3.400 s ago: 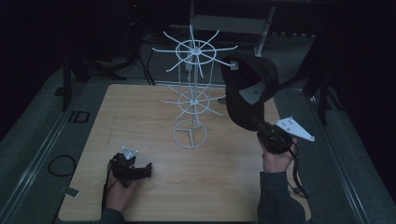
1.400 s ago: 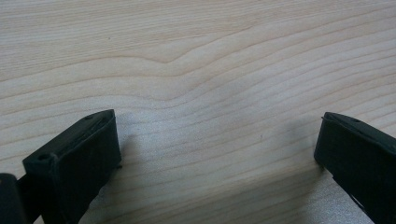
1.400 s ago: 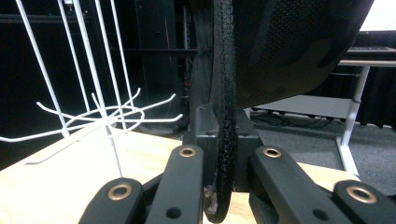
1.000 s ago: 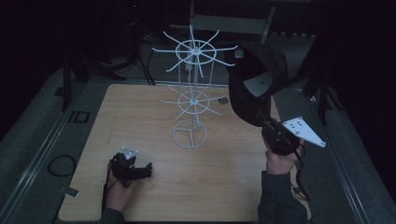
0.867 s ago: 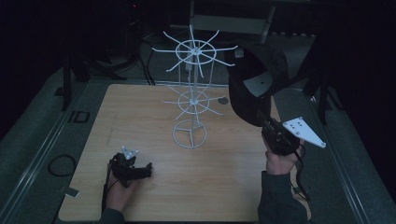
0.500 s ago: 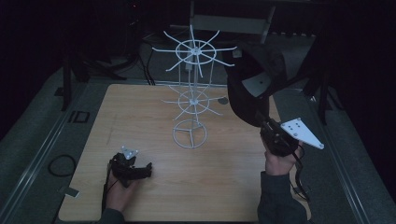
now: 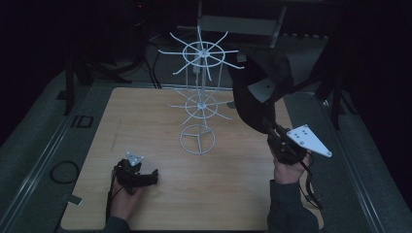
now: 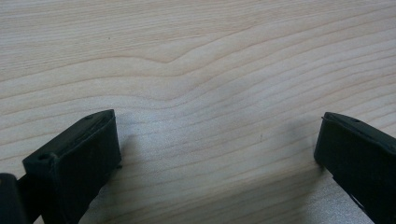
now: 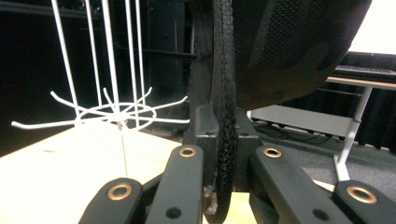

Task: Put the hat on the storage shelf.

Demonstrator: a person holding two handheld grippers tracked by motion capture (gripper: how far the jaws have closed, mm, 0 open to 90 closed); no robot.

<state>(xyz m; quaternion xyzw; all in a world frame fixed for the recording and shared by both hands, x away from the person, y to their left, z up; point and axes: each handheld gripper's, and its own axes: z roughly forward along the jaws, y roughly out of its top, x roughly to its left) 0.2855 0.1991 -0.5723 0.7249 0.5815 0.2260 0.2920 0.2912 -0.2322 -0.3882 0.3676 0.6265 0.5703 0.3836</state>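
**High view: a dark cap held up beside the white wire rack**

High view first: the right gripper (image 7: 272, 132) is raised over the right side of the wooden table (image 7: 145, 116), and a black cap (image 7: 260, 90) hangs from it in the air, just beside the upper arms of the white wire rack (image 7: 201, 97). From where I stand it looks close to one of the top spokes, though I cannot tell whether it touches.

In the right gripper view the jaws are squeezed together on a thin, dark, woven edge of the cap (image 9: 224, 116), which runs straight down between them, while the crown bulges above and to the right. The rack's lower ring (image 9: 116, 112) sits off to the left, apart from the cap.

The left gripper (image 7: 141, 177) rests low on the table near the person's side, well away from the rack. In the left gripper view its jaws stand wide apart over bare wood (image 8: 210, 70), with nothing between them.

I'd judge the cap light and soft: the fabric sags and folds, so it will swing and flop rather than keep its shape. The stiffer brim or the seamed band seems the best place to pinch; the loose crown would crumple. Hanging it likely means easing an opening over a thin spoke, and the light rack could tip or turn if nudged.
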